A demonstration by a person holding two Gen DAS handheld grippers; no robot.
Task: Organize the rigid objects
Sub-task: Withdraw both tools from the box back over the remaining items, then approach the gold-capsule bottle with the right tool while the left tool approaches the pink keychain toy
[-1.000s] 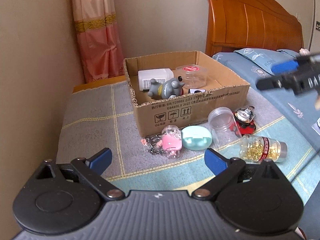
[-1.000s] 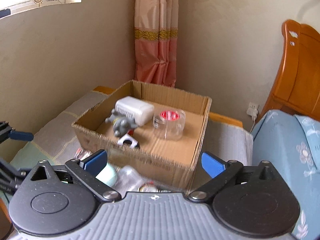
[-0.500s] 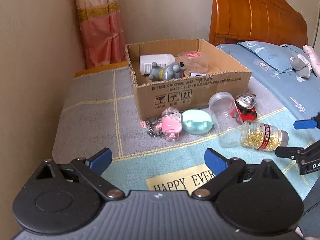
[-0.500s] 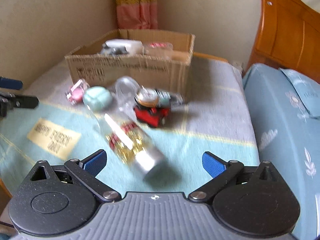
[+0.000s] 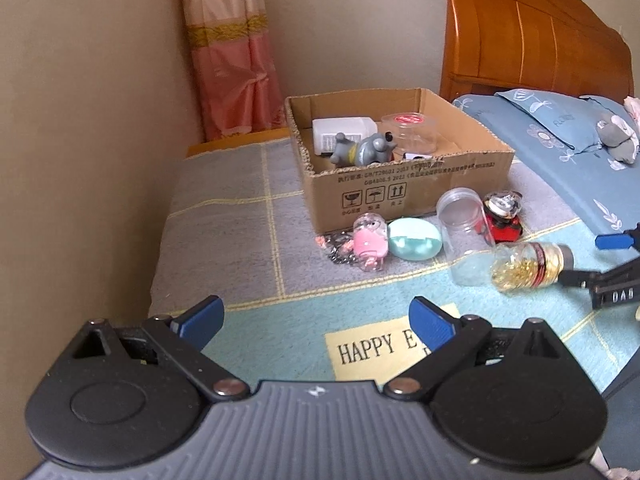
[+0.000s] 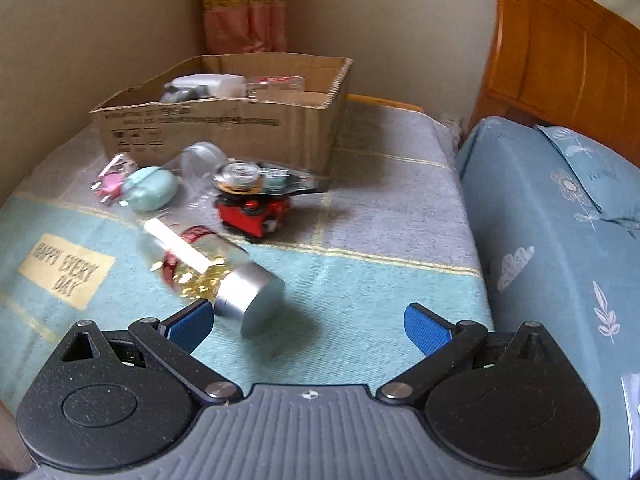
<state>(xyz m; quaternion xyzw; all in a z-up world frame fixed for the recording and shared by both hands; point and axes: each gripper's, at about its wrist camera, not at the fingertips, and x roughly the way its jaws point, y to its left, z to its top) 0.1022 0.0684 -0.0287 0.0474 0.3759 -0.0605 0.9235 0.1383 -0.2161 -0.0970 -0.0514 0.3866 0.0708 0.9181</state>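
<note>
Grippers: left gripper (image 5: 316, 316) hangs released over the "HAPPY EVERY DAY" patch (image 5: 372, 346) of the mat, its blue pads wide apart with nothing between them; right gripper (image 6: 308, 322) is also spread wide, grasping nothing.
Capsule bottle: bottle of gold capsules (image 6: 208, 266) lies on its side on the turquoise mat (image 6: 360, 300), silver cap toward the right gripper; the cap sits just beside the left blue pad (image 6: 188, 326), but contact cannot be told.
Box: cardboard box (image 5: 404, 184) stands on the grey part of the mat, holding a white bottle (image 5: 344, 132), a grey figurine (image 5: 362, 150) and a clear red-topped tub (image 5: 408, 130).
Loose items: in front of the box, left to right, lie a pink keychain charm (image 5: 370, 242), a mint oval case (image 5: 414, 238), an empty clear jar (image 5: 462, 224) on its side and a red toy vehicle (image 5: 502, 216).
Surroundings: blue floral bedding (image 6: 560, 240) and a wooden headboard (image 5: 528, 40) lie to the right; a pink curtain (image 5: 236, 60) hangs behind.
</note>
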